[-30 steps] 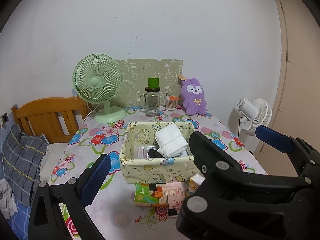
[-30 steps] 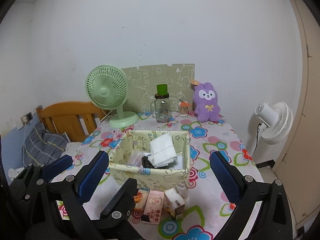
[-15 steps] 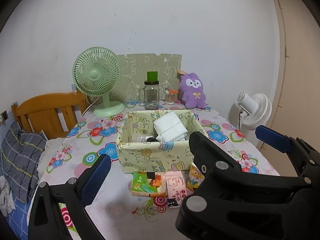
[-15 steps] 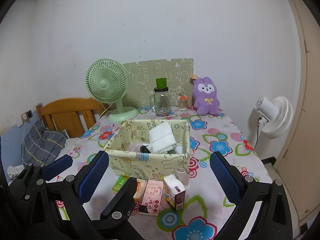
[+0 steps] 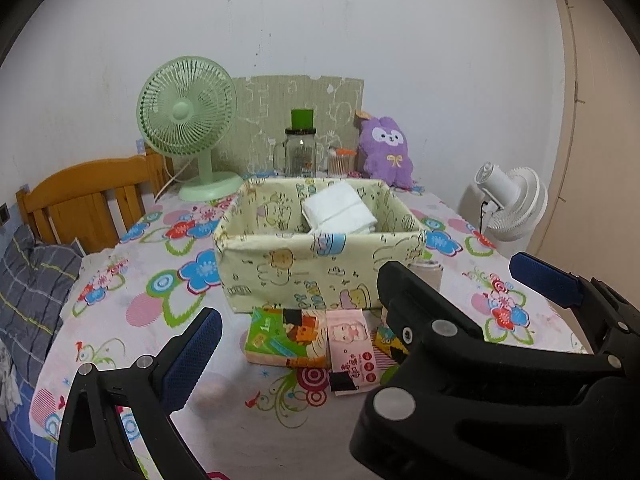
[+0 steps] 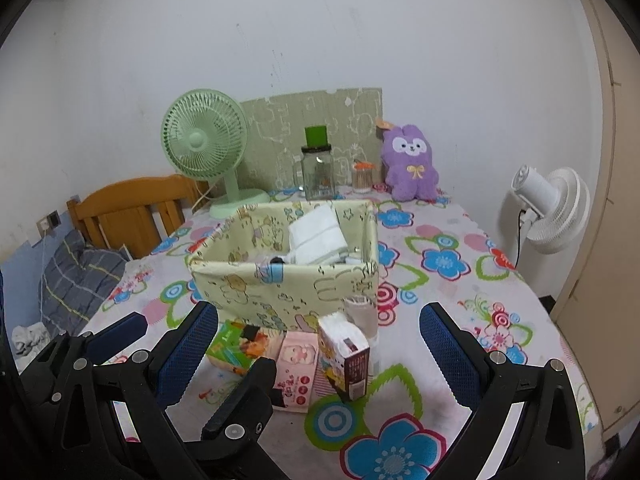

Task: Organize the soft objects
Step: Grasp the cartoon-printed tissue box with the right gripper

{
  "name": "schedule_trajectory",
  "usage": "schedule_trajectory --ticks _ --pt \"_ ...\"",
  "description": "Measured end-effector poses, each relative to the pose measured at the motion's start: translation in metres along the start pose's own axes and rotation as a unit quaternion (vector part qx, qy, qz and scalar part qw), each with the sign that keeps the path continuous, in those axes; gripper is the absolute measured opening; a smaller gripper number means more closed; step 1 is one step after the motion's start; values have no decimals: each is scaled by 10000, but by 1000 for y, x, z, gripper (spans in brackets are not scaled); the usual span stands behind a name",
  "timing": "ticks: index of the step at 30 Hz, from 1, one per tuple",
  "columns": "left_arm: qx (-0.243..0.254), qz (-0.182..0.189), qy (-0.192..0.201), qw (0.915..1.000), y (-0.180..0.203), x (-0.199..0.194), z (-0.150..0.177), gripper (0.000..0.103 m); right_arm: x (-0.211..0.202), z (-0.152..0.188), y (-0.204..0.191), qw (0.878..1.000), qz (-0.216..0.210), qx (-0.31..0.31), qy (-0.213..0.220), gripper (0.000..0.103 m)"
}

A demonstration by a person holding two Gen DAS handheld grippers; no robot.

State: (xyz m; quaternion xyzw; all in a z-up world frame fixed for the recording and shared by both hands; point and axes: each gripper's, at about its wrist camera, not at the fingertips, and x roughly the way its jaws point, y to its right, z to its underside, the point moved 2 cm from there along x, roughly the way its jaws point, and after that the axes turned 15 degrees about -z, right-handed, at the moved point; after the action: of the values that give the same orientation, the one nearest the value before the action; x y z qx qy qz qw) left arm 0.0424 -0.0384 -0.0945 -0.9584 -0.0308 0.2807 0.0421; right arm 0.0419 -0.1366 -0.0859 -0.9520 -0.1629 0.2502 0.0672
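The step in hand looks like the approach. Three tissue packs (image 6: 296, 356) lie on the table (image 6: 460, 292) just before the basket (image 6: 288, 284), none gripped. The right gripper (image 6: 320, 348) hovers low, jaws wide, framing the upright pack (image 6: 346, 354). The left gripper (image 5: 372, 320) is also wide and empty. Next move: descend, close gently.

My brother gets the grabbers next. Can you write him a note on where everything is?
Left gripper and right gripper are both open, holding nothing, above the table's near edge.
The fabric basket already holds folded white cloths.
Left to sort, in front of the basket: green tissue pack, pink tissue pack, upright tissue pack.
The purple plush sits at the back.
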Motion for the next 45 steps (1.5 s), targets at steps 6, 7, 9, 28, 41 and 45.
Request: schedule_trajectory --ticks 6,7,9,28,41,45 --pt "66 -34 -138 9999 8 12 9 103 13 11 11 9998 -11 139 -159 101" --pt "78 -48 -176 9998 10 15 11 102 16 13 13 9997 -2 152 -195 98" --pt "96 -58 -232 9997 12 19 13 102 20 16 16 9995 2 178 -270 96" --pt "270 -117 -746 9968 26 54 25 101 59 34 41 9952 -57 447 -869 39" --pt "313 -39 -783 9964 34 53 26 99 51 39 44 9948 -198 513 -858 22" --pt "351 27 -810 9961 41 53 28 94 45 41 49 9953 -130 542 -791 22"
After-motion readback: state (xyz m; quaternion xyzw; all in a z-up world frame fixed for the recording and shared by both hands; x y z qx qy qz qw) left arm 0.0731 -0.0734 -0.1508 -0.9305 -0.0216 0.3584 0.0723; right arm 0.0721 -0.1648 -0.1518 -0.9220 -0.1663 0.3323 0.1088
